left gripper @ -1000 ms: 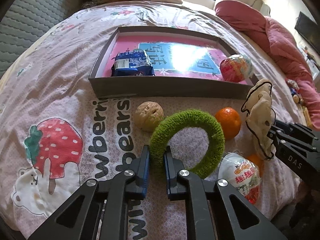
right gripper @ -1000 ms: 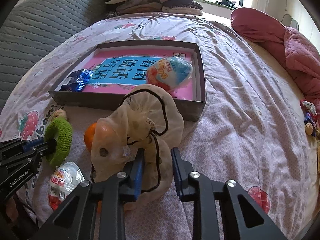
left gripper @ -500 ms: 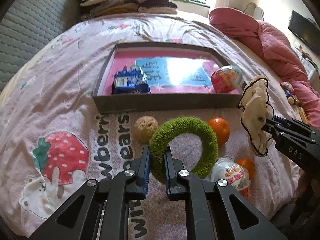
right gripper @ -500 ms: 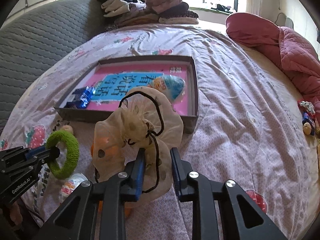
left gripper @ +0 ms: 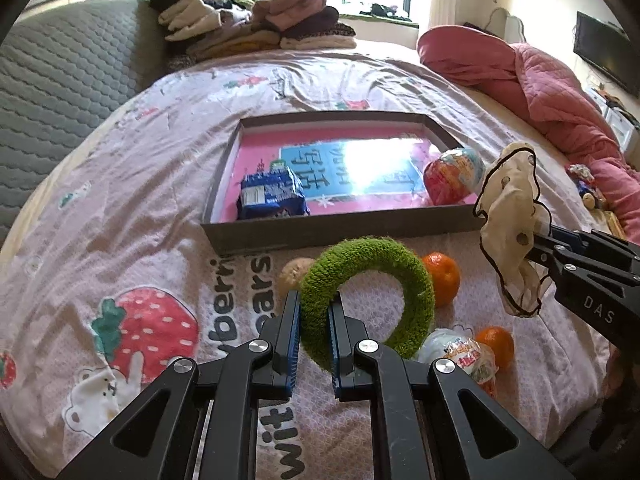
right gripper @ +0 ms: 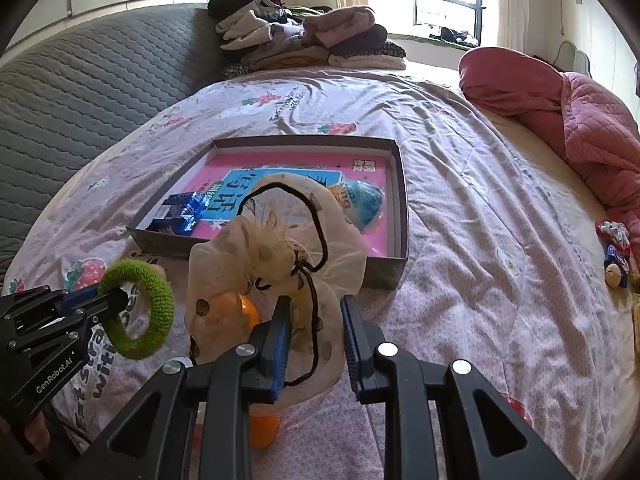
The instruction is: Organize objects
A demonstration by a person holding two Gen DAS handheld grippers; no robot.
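While both tools hang above the near edge of the bed (left gripper: 132,184), its strawberry-print cover carries everything; the pile of folded clothes (left gripper: 256,24) sits at the far edge against the grey quilted headboard (left gripper: 60,80), and the pink quilt (left gripper: 560,92) lies bunched along the right edge; the shallow grey box (left gripper: 340,236) with its pink printed floor rests mid-bed, its near wall facing the tools. Inside it the blue snack packet (left gripper: 272,196) lies at the near-left corner and a foil-wrapped egg (left gripper: 454,176) at the near-right corner. The left gripper (left gripper: 314,340) has its jaws clamped on the rim of the green scrunchie (left gripper: 368,296), held clear of the cover; the right gripper (right gripper: 314,336) has its jaws pinched on the sheer cream scrunchie (right gripper: 276,264), whose black-edged frills droop below the fingers. On the cover between the box's near wall and the bed's near edge lie a walnut (left gripper: 294,274), two tangerines (left gripper: 442,282) (left gripper: 496,344) and a second wrapped egg (left gripper: 460,356), all near one another. Judging from this, both scrunchies are headed for the box; the risks are that the cream one's loose frills snag the near wall, or slip from a thin grip; the two tools, near each other, could also collide over the box; a low pass might roll the fruit off the near edge.
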